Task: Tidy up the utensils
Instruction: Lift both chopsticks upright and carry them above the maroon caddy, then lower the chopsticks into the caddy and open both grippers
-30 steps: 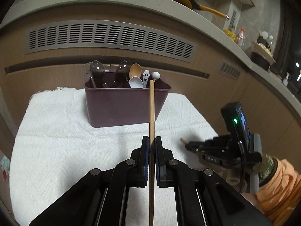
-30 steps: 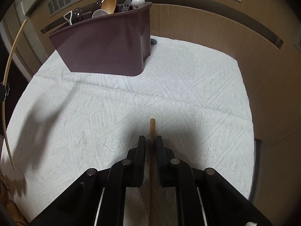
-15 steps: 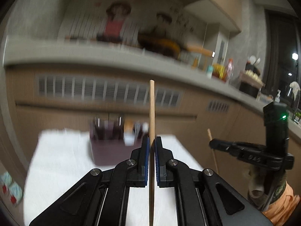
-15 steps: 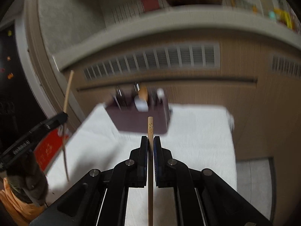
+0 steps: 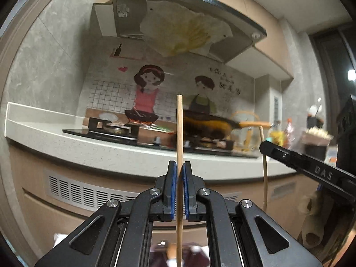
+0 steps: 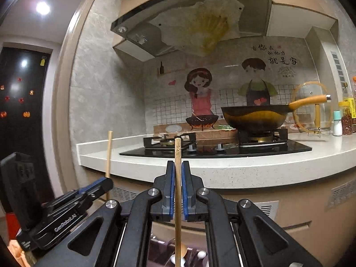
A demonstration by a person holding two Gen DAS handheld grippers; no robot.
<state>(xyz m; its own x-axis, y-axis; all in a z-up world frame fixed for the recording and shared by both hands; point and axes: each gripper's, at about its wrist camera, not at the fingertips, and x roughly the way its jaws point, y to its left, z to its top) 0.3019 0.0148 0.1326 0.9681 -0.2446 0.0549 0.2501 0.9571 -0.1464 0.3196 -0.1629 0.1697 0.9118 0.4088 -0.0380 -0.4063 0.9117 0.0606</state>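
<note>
A: Both grippers have risen since a second ago; the white cloth and the bin have dropped from the middle of each view to its bottom edge, and the cameras now look level at the countertop (image 6: pixel 244 173) and stove.

B: What does each one carry?

A: The left gripper (image 5: pixel 179 178) is clamped on a thin, pale bamboo chopstick (image 5: pixel 179 133), held upright, straight and smooth, its blunt tip well above the blue pads. The right gripper (image 6: pixel 177 178) pinches a second chopstick (image 6: pixel 177 153) the same way; this one is a shade darker, with a faint pattern near its flat top.

B: And where is the utensil bin?

A: The dark purple bin (image 6: pixel 160 253) shows only at the bottom, below both grippers, with white spoon heads and a wooden spoon (image 6: pixel 182 248) poking out. Both chopsticks run down toward it.

B: Background?

A: A dark wok (image 6: pixel 255 116) with an orange handle sits on the right burner.
</note>
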